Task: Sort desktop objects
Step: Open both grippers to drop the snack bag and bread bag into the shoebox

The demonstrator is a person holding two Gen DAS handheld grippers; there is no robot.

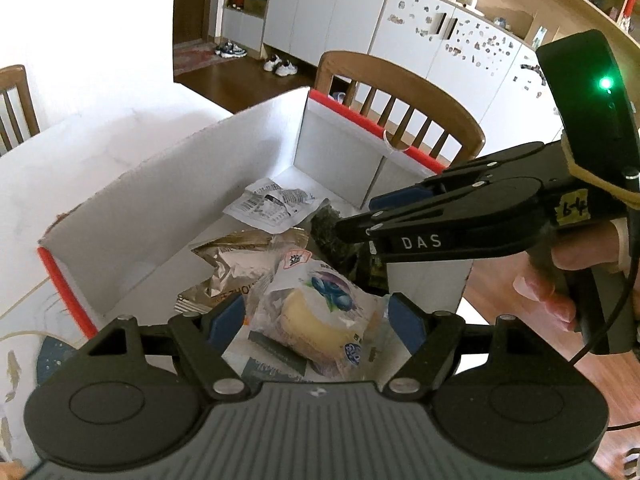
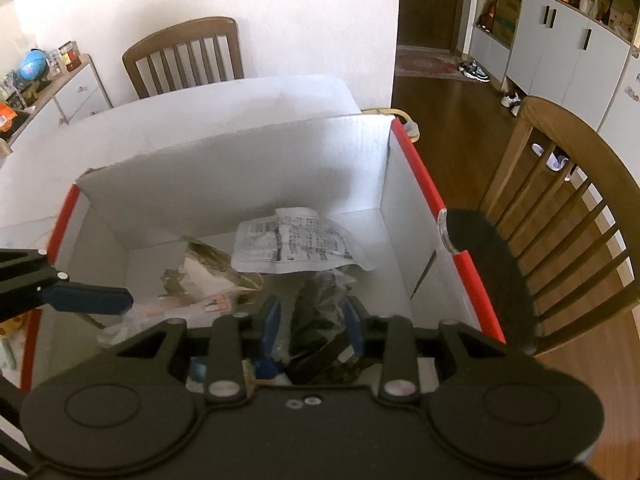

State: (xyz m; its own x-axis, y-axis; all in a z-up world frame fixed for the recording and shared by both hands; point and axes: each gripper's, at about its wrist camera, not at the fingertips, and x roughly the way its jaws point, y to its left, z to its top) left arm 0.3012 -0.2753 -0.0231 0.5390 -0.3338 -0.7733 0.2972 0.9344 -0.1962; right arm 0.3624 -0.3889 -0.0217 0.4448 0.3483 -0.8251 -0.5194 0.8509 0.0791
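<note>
Snacks lie heaped in the white box (image 1: 224, 152) on the bench. Our left tool (image 1: 316, 320) hangs spread, its pads either side of the bread packet (image 1: 316, 312) directly below it, near the box's near wall. Our right tool (image 2: 312, 320) reaches in from the right wall side, its pads close about the dark packet (image 2: 316, 312); we think it is pinching it, though blur hides the contact. The printed wrapper (image 2: 296, 240) lies toward the far wall.
</note>
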